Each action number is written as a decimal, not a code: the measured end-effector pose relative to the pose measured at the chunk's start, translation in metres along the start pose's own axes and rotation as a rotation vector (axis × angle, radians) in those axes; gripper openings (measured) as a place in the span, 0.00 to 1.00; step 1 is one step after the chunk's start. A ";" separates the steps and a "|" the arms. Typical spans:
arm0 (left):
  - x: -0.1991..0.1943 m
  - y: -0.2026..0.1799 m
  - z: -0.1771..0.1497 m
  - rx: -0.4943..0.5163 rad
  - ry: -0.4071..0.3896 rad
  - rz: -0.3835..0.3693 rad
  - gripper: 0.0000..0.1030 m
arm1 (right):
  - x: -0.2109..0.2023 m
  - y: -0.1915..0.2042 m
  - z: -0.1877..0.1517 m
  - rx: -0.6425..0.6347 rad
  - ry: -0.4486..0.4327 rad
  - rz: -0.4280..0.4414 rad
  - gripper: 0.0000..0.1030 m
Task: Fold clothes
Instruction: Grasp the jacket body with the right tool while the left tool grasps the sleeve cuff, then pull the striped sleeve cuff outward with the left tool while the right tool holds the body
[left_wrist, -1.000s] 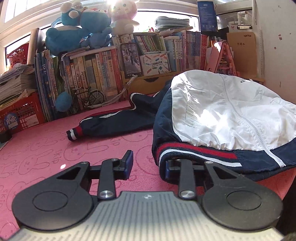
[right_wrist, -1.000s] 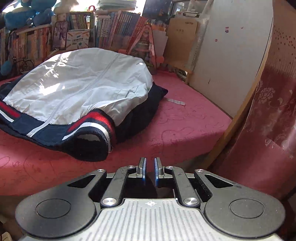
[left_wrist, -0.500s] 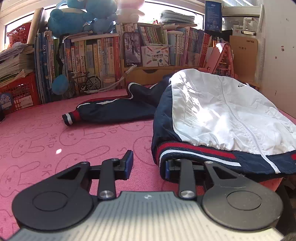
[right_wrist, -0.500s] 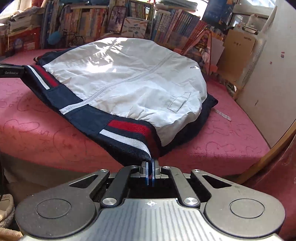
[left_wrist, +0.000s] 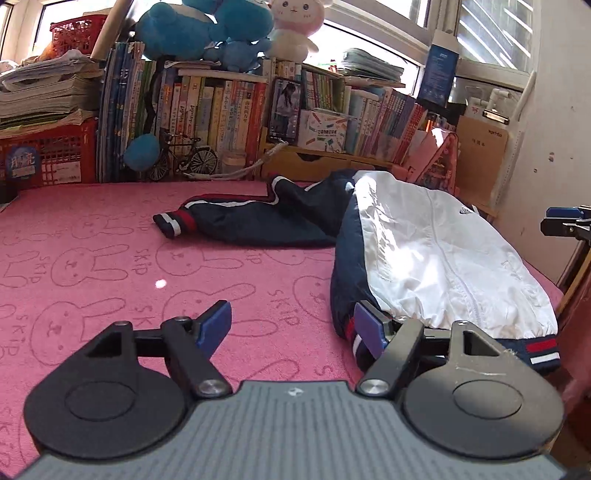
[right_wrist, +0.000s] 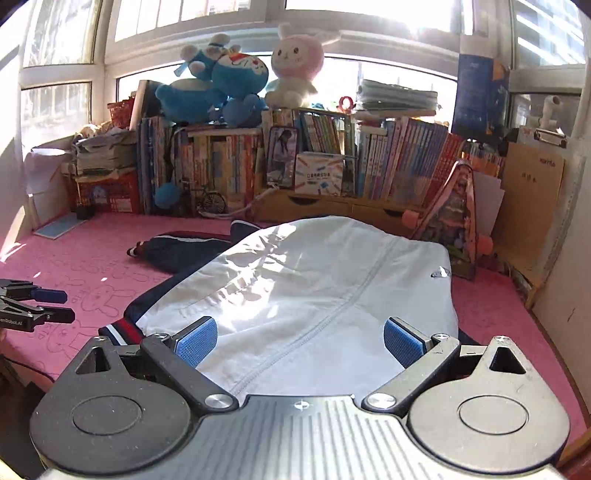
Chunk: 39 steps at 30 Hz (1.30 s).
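While both grippers are letting go, this looks like the gap between two folds, imo. Left gripper (left_wrist: 291, 326) has its jaws opening with nothing between them, just pink bunny-print mat (left_wrist: 92, 266) showing through. Right gripper (right_wrist: 300, 339) is opening too, jaws spread wide, no cloth pinched; the white panel just lies under and past the gap.

Jacket (left_wrist: 436, 258) (white front w/ navy sides, red/white striped hem) lies front-up on the mat, zip running away from the cams. Hem (left_wrist: 535, 350) is at the near edge, right by the left gripper's right finger (left_wrist: 369, 328), touching or nearly, can't tell. One sleeve (left_wrist: 240, 221) is flopped out to the left, cuff pointing away from the body.

Next move prob calls for grabbing that loose sleeve near the cuff and bringing it across the white front, w/ the other gripper pinning the body so it doesn't slide. Fabric looks slick, so a shallow pinch might slip.
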<state>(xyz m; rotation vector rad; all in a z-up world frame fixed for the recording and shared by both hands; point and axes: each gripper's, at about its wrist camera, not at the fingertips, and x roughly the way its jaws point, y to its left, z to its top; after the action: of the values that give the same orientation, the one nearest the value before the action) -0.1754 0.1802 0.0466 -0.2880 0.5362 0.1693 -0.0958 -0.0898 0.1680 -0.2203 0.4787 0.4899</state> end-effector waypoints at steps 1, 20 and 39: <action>0.010 0.013 0.011 -0.054 -0.005 0.063 0.76 | 0.027 0.019 0.008 -0.018 -0.012 0.007 1.00; 0.183 0.095 0.056 -0.480 0.059 0.212 0.73 | 0.210 0.083 -0.029 0.100 0.231 -0.040 0.32; 0.160 0.074 0.039 -0.661 0.090 0.102 0.76 | 0.186 0.055 -0.053 0.134 0.162 -0.069 0.39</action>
<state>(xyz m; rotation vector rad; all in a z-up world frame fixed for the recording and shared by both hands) -0.0388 0.2758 -0.0222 -0.9158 0.5734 0.4354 0.0007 0.0154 0.0260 -0.1479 0.6577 0.3720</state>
